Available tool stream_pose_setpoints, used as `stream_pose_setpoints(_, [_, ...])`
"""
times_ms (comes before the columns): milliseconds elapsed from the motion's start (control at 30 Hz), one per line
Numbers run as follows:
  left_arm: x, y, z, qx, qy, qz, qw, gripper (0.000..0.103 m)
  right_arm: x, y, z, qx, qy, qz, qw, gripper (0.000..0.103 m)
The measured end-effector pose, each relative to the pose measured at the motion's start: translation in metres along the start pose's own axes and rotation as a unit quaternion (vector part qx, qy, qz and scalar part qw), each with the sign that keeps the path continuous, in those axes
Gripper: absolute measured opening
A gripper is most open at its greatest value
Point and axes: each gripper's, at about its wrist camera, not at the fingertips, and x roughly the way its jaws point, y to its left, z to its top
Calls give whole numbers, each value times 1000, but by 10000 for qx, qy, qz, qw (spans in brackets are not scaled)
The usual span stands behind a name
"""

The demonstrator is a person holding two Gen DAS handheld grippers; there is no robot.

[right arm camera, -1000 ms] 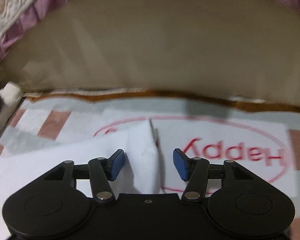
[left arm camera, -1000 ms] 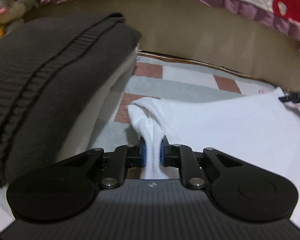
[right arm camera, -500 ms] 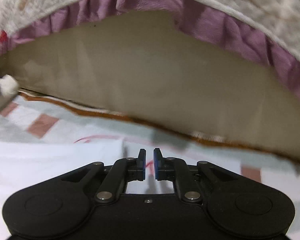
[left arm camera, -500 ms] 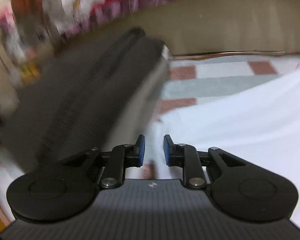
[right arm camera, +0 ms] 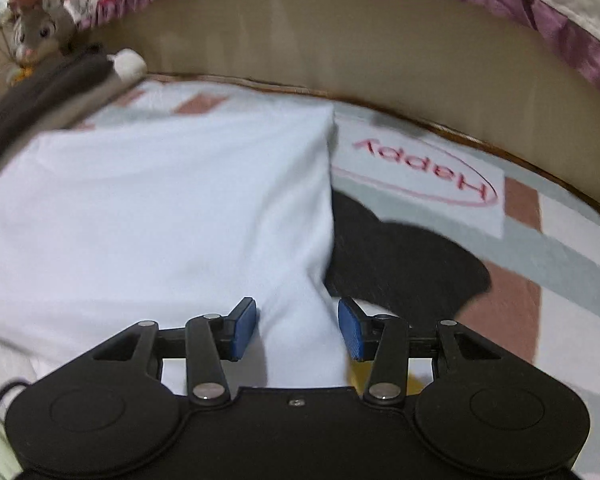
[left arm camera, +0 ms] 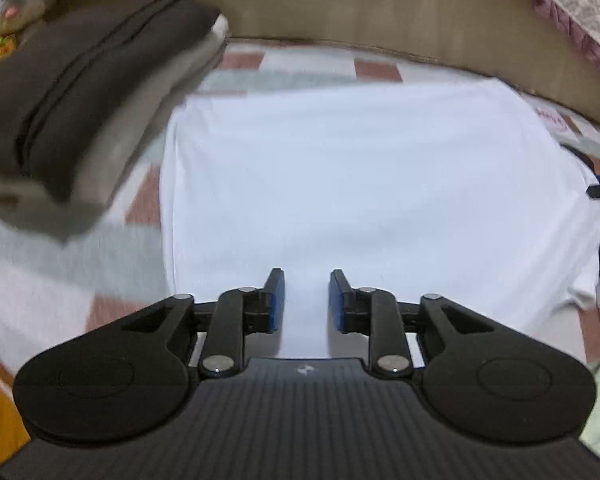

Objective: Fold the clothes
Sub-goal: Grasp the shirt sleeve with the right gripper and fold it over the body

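The white garment (left arm camera: 360,184) is laid flat on the checked mat (left arm camera: 284,66) as a smooth rectangle with straight left and far edges; in the right wrist view its right edge (right arm camera: 328,184) is seen as a clean, doubled fold line. An intermediate fold stage is judged to be in hand, though a finished fold cannot be excluded. The left gripper (left arm camera: 306,300) is held open over the near edge, with nothing between its blue pads. The right gripper (right arm camera: 298,326) is likewise open, straddling the near right corner without clamping it. If a further fold is intended, both near corners are to be pinched together. The fabric is thin, matte and limp. A stack of folded clothes (left arm camera: 80,92), dark ribbed knit over pale cloth, is seen to the left.
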Motion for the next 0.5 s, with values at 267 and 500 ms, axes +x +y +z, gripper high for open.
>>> stream_pose_setpoints(267, [-18,-35,-12,653,143,-228,9975,32,-30,-7,-32,794,169,-235,9964,55])
stream_pose_setpoints(500, [-11,-98,-3,1218,222,-1116,9860,47,-29,4,-73,3226,303,1419,9354,59])
